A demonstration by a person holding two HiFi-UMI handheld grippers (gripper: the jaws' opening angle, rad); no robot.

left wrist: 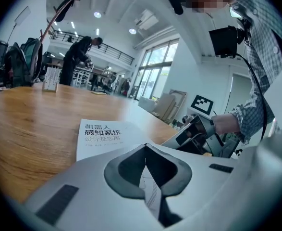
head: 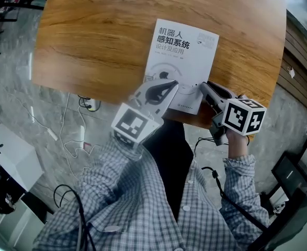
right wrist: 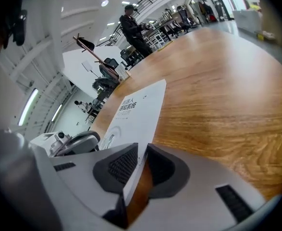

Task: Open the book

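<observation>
Book (head: 184,61): a thin, white, glossy-covered paperback with dark printed title, lying shut and flat on the round wooden table (head: 106,30) near its close edge. The right gripper (head: 204,88) slants down at the book's near right corner, its ribbed dark pads closed on the cover's edge. The left gripper (head: 170,88) rests over the book's lower margin, pale grey, smooth, tips pressed together; a sliver of printed paper shows in their seam. Checked shirt sleeves (head: 231,187) lead back from both hands.
</observation>
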